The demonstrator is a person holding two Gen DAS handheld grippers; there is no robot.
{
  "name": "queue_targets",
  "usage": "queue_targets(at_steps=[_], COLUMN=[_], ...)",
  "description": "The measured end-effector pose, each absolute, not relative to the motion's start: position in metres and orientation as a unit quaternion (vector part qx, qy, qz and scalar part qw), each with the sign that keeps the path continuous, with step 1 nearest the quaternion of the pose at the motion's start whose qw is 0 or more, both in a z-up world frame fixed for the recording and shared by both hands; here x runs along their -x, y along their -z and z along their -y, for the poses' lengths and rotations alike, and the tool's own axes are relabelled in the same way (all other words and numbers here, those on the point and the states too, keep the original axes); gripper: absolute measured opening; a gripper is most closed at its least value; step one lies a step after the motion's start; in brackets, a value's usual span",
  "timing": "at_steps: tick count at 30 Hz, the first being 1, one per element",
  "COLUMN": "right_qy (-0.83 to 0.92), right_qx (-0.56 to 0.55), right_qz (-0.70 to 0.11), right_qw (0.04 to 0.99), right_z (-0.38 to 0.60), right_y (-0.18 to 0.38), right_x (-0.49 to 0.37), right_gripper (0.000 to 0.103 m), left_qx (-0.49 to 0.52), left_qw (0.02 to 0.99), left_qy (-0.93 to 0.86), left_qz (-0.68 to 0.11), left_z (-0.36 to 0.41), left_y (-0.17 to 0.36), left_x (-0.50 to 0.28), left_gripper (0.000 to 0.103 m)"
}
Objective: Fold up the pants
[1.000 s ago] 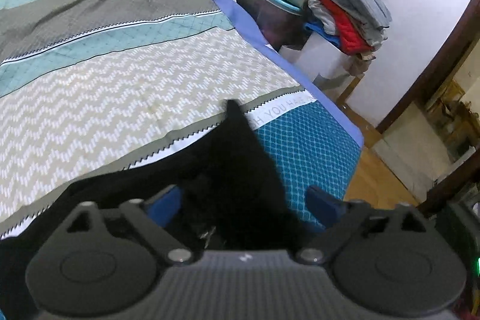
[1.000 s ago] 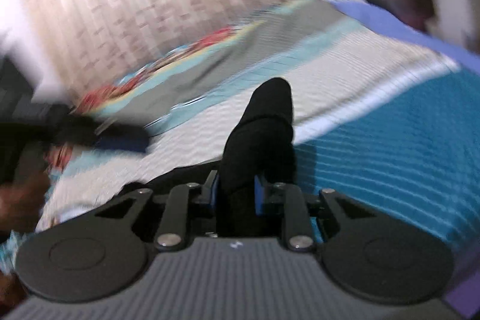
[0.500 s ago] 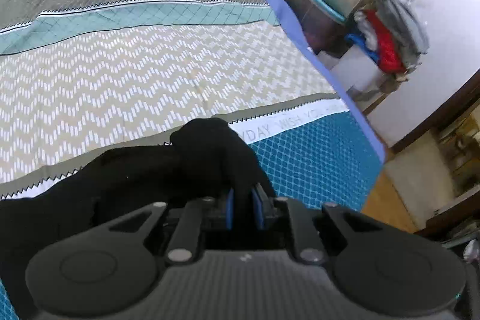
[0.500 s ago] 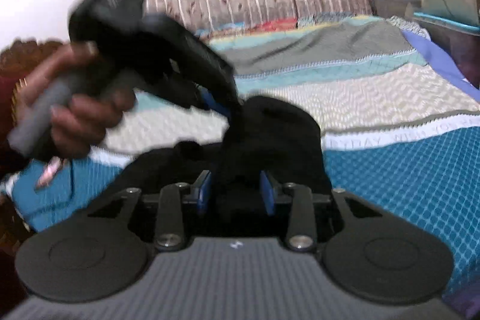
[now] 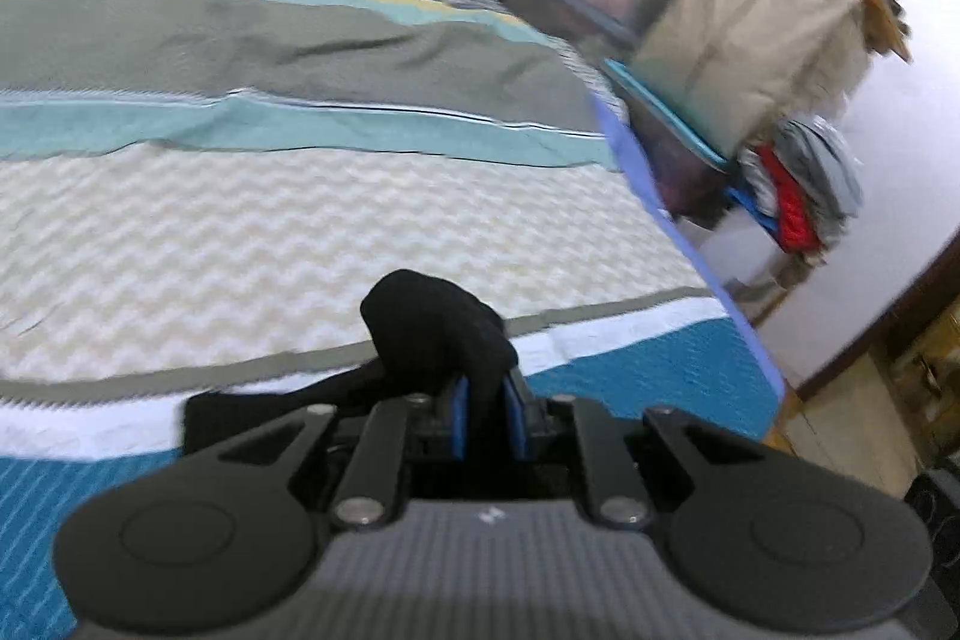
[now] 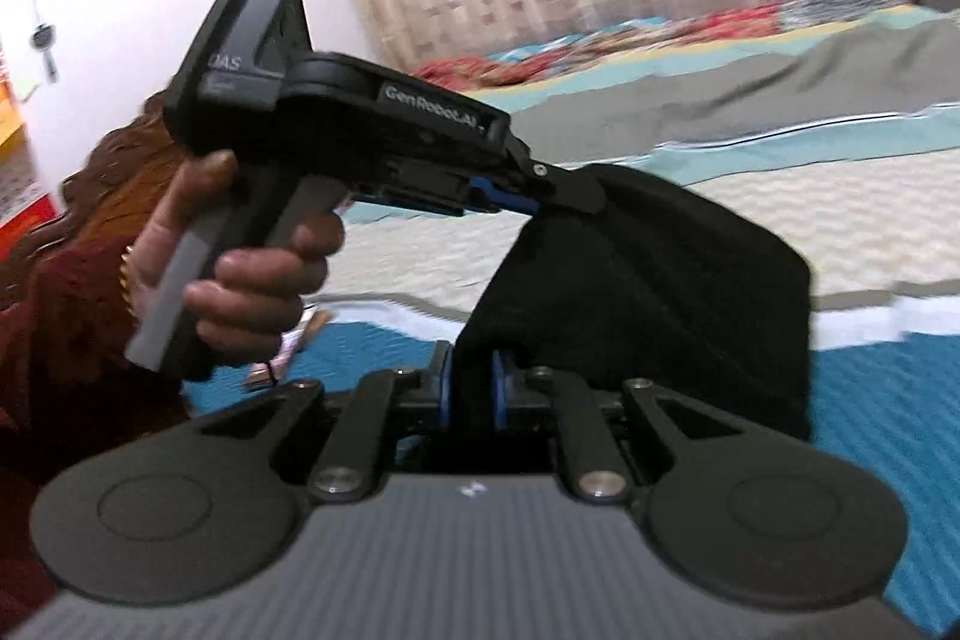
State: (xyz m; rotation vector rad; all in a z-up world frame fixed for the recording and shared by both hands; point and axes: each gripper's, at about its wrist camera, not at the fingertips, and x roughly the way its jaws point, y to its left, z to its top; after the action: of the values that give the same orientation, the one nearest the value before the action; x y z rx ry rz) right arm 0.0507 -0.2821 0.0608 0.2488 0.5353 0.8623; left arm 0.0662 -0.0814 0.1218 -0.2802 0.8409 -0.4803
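Both grippers — left gripper (image 5: 486,415), right gripper (image 6: 471,394), jaws closing — pinched soft black cloth pants (image 6: 660,280); bunched thin fabric could slip out, dropping fold onto striped bed quilt (image 5: 300,232).

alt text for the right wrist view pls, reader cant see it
The right gripper, jaws closing, pinches a fold of black pants lifted above a striped bedspread. At left, a hand holds the left gripper, clamped on the same pants.

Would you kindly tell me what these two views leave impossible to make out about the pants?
- Pants, right wrist view: lower part hidden behind the right gripper.
- Pants, left wrist view: only a bunch above the left gripper; its body covers the rest.
- Which part each gripper pinches: plain black cloth, motion blur, so unclear.
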Motion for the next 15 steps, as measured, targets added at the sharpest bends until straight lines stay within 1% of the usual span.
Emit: queue_targets(at_steps=[6,12,15], right_qy=[-0.450,-0.464,-0.466], right_qx=[-0.100,-0.074,-0.071], right_qz=[-0.318,-0.376,-0.399], right_qw=[0.828,0.799,0.787], right_z=[0.226,0.187,0.181], right_y=[-0.041,-0.011,0.001], right_x=[-0.073,-0.085,-0.089], right_gripper=[0.015,0.016,0.017], left_qx=[0.149,0.144,0.140], left_qw=[0.877,0.875,0.872], left_qy=[0.170,0.126,0.106], left_qz=[-0.424,-0.445,-0.456], left_z=[0.038,0.019,0.014], left_y=[-0.082,-0.041,-0.017], left_x=[-0.060,-0.059,-0.056], left_gripper=[0.013,0.013,0.014])
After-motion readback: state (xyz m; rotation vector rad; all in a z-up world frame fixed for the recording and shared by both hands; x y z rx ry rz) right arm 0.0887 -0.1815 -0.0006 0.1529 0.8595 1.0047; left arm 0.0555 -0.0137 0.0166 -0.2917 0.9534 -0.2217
